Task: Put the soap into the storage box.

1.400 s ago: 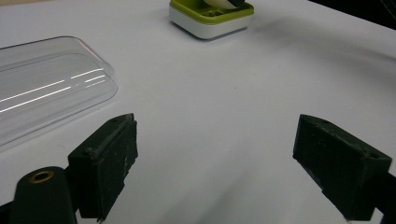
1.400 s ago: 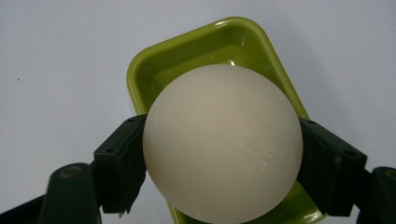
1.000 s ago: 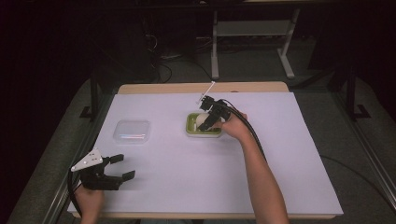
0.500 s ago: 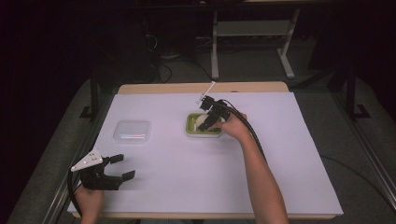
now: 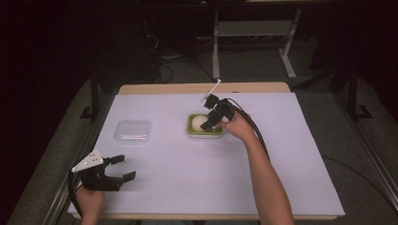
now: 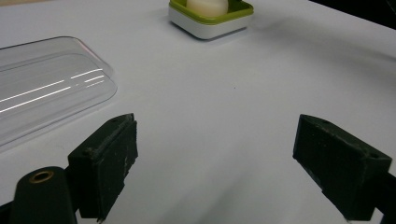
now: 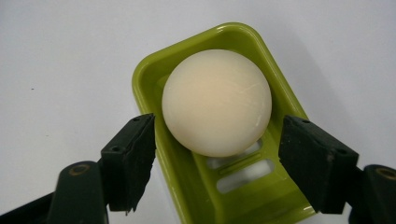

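Down at the lower left of the high view, the left gripper (image 5: pixel 116 169) is resting on the white table cover (image 5: pixel 178 164), held by a hand (image 5: pixel 89 202) coming in from the bottom edge, and its jaws are standing wide apart with nothing between them. Just above it, in the left-centre of the frame, a clear plastic lid (image 5: pixel 133 131) is lying flat on the cover, well apart from that gripper; in the left gripper view it is showing at the upper left, beyond the left jaw. Moving toward the centre, a green soap dish (image 5: pixel 204 132) with a white base is sitting on the cover, and a pale round soap ball (image 5: pixel 200 123) is lying inside it. To the right of the dish, the right gripper (image 5: pixel 210 123) is reaching in from the right hand (image 5: pixel 238 126) and hovering over the dish. In the right gripper view its jaws are spread on either side of the ball, released, neither pad touching the ball.
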{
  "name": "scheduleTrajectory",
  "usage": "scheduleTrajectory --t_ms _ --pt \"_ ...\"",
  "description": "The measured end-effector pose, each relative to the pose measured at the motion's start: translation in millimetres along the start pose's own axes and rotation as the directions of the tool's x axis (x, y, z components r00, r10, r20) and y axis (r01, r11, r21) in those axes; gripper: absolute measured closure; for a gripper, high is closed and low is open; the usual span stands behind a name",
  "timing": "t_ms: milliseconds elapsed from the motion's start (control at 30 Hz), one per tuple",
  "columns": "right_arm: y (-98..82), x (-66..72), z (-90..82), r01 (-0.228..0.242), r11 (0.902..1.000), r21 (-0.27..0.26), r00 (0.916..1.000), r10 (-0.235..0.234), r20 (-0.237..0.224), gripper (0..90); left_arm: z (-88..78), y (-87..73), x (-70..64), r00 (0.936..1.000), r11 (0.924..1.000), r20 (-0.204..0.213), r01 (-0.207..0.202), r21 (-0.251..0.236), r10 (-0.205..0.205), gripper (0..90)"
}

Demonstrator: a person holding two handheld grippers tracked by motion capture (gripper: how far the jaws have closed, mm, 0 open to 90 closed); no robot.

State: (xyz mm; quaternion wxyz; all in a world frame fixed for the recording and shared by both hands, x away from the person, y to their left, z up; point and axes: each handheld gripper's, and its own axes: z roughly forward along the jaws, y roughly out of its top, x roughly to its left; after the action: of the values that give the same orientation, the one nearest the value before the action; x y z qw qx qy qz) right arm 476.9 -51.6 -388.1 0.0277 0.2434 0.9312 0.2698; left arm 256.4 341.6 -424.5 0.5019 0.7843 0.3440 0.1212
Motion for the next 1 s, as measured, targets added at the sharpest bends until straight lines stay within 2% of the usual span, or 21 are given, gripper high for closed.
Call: scheduleTrajectory --t_ms 267,467,500,667,1000 --pt "-3.4 6.9 -15.0 0.011 0.9999 -0.005 0.9996 -0.011 -0.027 24.9 0.1 0.2 -0.3 0.9999 0.9999 -0.002 -0.011 0.010 0.011 13.3" --pt "-7.5 7.7 -21.9 0.010 0.9997 -0.021 0.9996 -0.010 -0.026 24.3 0.5 0.2 -1.0 1.0000 1.0000 -0.002 -0.005 0.005 0.005 13.3" --pt "-11.0 8.2 -23.7 0.004 0.9993 -0.036 0.9997 -0.005 -0.025 24.2 0.5 0.2 -0.9 1.0000 1.0000 -0.002 -0.005 0.007 0.005 13.2" --pt "-17.7 7.4 -26.4 -0.015 0.9993 -0.036 0.9993 0.014 -0.035 23.8 1.2 0.1 -1.8 1.0000 1.0000 0.001 0.005 0.000 -0.005 13.3" --pt "-33.3 7.9 -31.1 -0.038 0.9979 -0.053 0.9984 0.036 -0.043 22.5 1.3 0.3 -1.6 1.0000 1.0000 0.001 -0.002 0.007 0.002 13.3"
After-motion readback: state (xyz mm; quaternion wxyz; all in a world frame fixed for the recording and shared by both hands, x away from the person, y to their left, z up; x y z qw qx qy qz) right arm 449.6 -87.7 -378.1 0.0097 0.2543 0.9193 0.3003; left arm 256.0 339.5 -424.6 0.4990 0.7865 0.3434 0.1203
